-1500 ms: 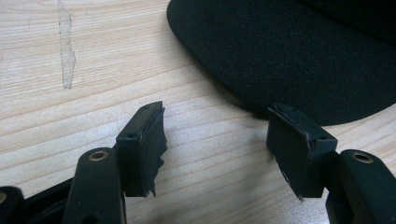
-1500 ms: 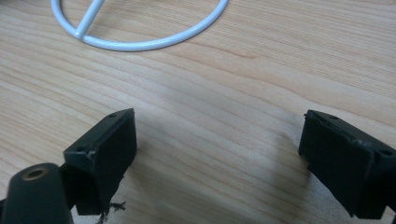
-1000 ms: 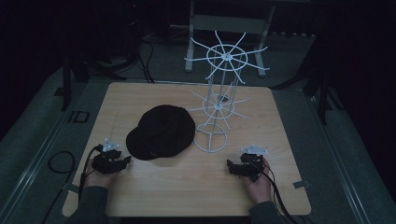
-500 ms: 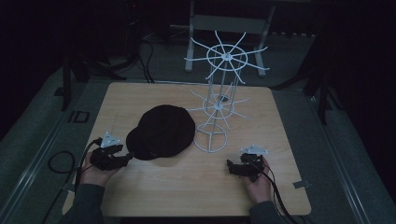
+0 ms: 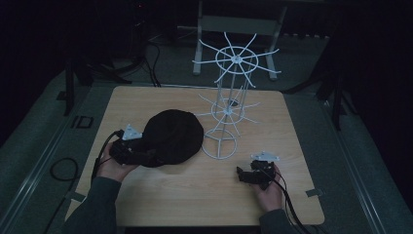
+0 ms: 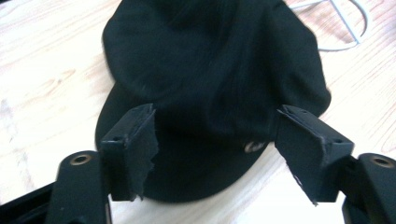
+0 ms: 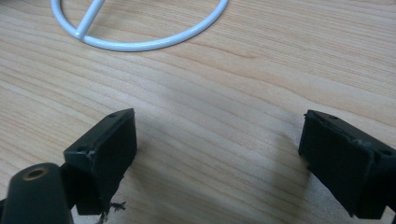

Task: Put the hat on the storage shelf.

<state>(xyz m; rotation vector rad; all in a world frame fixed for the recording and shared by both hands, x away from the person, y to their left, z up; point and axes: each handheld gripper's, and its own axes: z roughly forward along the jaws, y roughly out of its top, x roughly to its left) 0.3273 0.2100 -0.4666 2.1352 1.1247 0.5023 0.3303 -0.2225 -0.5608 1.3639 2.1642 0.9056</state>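
**A:** Start at the left gripper (image 5: 146, 157). How do its jaws stand?

**B:** Spread wide, pinching nothing. In the left gripper view they sit either side of the brim of the black cap (image 6: 215, 84), low over the near edge of it. I cannot tell whether either pad touches the cloth.

**A:** And where does the cap lie?

**B:** Flat on the wooden table (image 5: 160, 195), left of centre, crown up. From the left gripper it lies straight ahead: brim nearest, crown beyond. A small pale mark shows on the brim close to the right-hand jaw.

**A:** So the brim runs across the jaws?

**B:** Yes, its curve spans the gap from one jaw to the other, and the cap's length runs away from the gripper towards the white wire hat stand (image 5: 229, 105).

**A:** How near is that stand?

**B:** Its ring base (image 5: 220, 145) sits just beside the far side of the crown, apparently apart from it.

**A:** The right gripper (image 5: 242, 176)?

**B:** Also spread, holding nothing, low over bare table at the near right. Its own view shows the ring base ahead.

**A:** Which hand is nearer the cap?

**B:** The left, clearly. I would judge a closing on the brim falls to it; the right stays well apart.
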